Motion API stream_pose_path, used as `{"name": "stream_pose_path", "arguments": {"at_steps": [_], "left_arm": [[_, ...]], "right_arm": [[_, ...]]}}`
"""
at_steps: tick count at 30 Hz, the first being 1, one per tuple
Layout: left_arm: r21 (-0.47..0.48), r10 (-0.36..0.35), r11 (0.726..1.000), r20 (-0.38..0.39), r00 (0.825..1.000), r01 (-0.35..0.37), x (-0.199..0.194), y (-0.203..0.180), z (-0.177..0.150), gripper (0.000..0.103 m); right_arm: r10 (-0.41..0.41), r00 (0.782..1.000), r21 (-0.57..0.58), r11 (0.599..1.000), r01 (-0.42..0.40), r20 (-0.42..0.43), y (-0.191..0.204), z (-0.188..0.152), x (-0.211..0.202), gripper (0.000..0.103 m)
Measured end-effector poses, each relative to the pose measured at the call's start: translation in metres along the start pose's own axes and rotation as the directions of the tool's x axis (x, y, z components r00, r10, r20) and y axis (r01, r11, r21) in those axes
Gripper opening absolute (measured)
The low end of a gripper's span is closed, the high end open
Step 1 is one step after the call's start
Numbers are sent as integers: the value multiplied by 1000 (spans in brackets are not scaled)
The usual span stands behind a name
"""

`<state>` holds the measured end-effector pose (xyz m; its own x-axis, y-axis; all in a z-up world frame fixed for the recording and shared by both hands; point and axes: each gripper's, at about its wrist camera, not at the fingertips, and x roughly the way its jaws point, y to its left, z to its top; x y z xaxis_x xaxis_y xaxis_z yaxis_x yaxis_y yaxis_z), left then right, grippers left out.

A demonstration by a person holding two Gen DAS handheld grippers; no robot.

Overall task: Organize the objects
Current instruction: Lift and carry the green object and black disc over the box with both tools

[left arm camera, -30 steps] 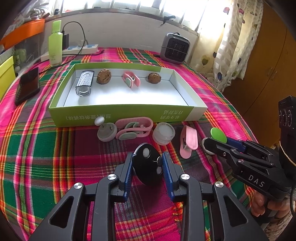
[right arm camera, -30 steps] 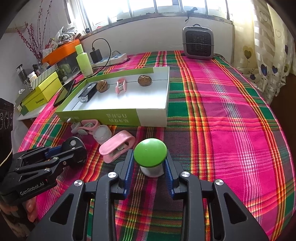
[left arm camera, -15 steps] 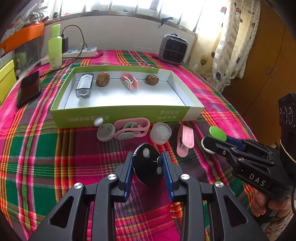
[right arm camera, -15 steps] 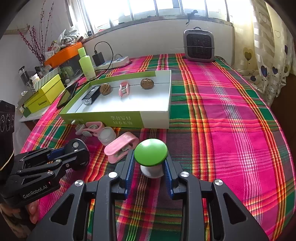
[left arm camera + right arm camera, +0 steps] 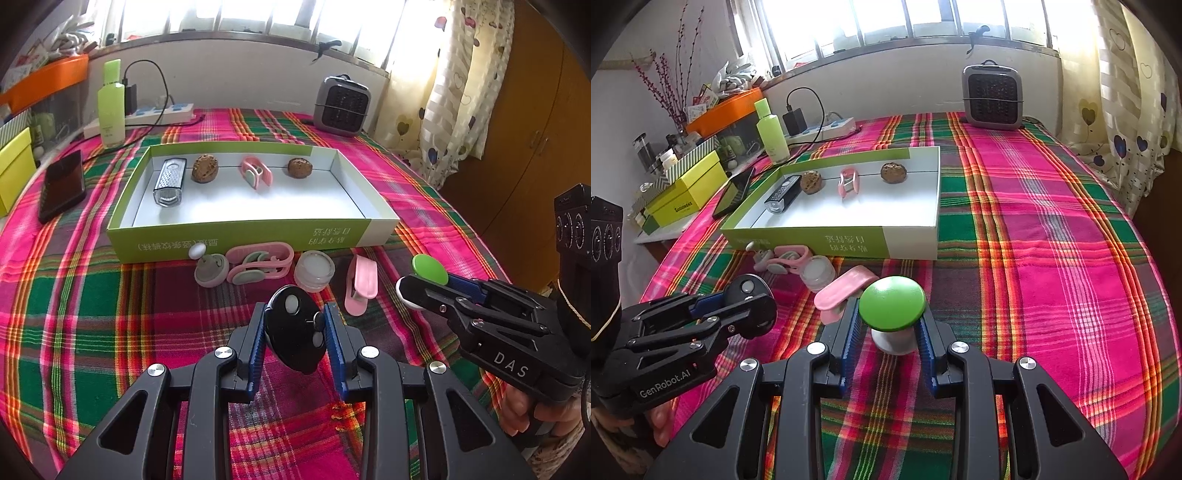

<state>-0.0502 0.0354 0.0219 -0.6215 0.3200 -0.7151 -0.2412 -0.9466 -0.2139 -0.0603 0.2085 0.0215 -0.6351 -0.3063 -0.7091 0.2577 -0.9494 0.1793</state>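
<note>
My left gripper (image 5: pixel 295 328) is shut on a black oval gadget (image 5: pixel 294 328) with pale buttons, held above the plaid cloth. My right gripper (image 5: pixel 888 330) is shut on a green-capped white knob (image 5: pixel 892 308), also seen at the right of the left wrist view as a green cap (image 5: pixel 429 269). Ahead lies an open green-and-white box (image 5: pixel 240 236) holding a small metal grater (image 5: pixel 168 182), two brown nuts (image 5: pixel 205 172), and a pink clip (image 5: pixel 255 175). In front of the box lie a grey knob (image 5: pixel 208 271), a pink clip (image 5: pixel 258 262), a clear jar (image 5: pixel 314 271) and a pink clamp (image 5: pixel 362 284).
A dark phone (image 5: pixel 61 190), a green bottle (image 5: pixel 110 107), a power strip (image 5: pixel 162 112) and a grey heater (image 5: pixel 343 105) stand around the box. Yellow boxes (image 5: pixel 687 192) sit at the left edge. A curtain (image 5: pixel 454 92) and a wooden cabinet (image 5: pixel 524 147) are to the right.
Both grippers have lifted slightly with their objects; the box and loose items appear a little farther away. Grips are unchanged.
</note>
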Motion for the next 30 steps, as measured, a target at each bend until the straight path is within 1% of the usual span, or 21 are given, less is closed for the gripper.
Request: {"name": "stream_pose_path", "arguments": {"at_steps": [14,30], "left_arm": [[11,-3,1000,25,1000,2,-8,-4,6,28],[19,5,1000,53,999,-6,-11,-4,25,28]], "right_arm": [[16,999,1,1000,-17,32,4,6,-9,30],[35,996,-9,999,-35,77,6,26,-14,30]]}}
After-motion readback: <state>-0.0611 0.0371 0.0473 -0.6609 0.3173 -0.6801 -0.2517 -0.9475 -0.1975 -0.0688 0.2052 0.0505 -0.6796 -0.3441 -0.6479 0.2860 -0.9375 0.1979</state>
